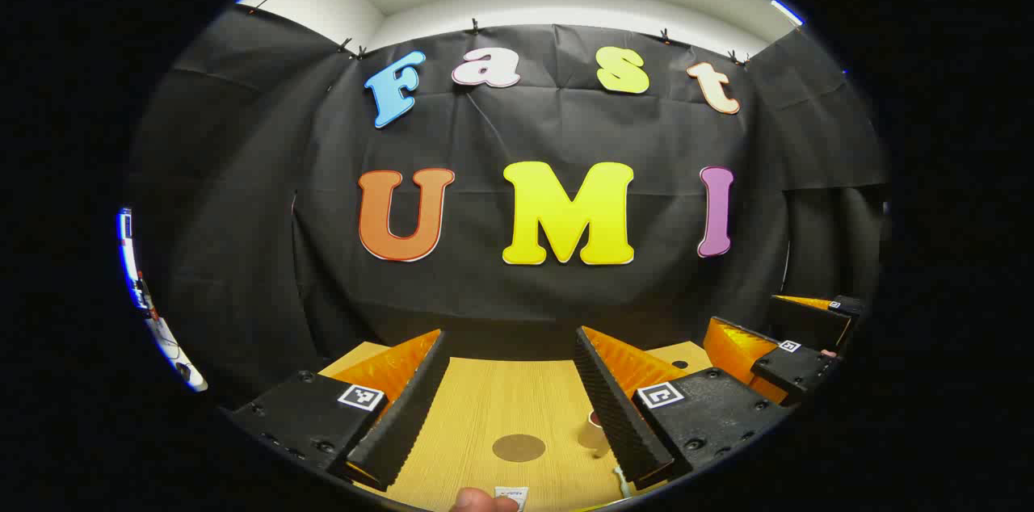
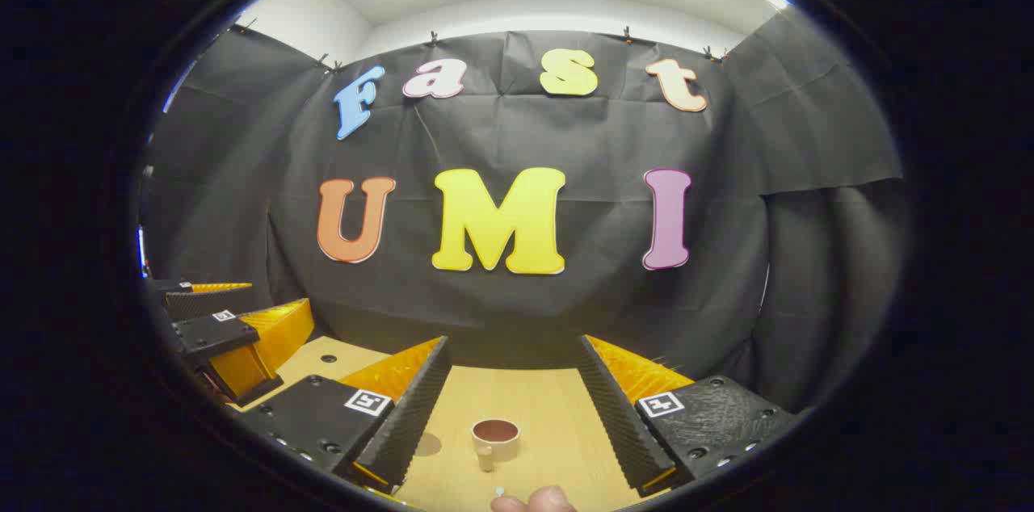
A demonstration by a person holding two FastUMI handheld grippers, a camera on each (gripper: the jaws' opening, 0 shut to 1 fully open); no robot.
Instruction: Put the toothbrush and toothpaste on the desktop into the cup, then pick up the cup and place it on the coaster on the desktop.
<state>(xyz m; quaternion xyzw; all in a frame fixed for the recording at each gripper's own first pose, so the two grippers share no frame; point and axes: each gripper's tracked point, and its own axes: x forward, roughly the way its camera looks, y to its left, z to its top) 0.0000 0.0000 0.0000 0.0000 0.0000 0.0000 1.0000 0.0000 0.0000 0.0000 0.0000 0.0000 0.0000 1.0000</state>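
Both tools spread wide: left tool (image 1: 510, 407), right tool (image 2: 513, 415); cup (image 2: 495, 439) upright, handle toward camera; coaster (image 1: 519, 447) flat on desktop (image 1: 485, 407)

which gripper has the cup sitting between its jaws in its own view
The right gripper: in the right gripper view the cup stands centred between its open jaws. In the left gripper view the coaster is centred, the cup beside one jaw.

The left gripper (image 1: 510, 407) hangs above the wooden desktop (image 1: 485, 407), fingers wide apart. Between them lies the round coaster (image 1: 519, 447). The cup (image 1: 594, 431) stands just right of it, partly behind the right finger. The right gripper (image 1: 767, 350) shows farther right. A fingertip (image 1: 477, 502) shows at the near edge.
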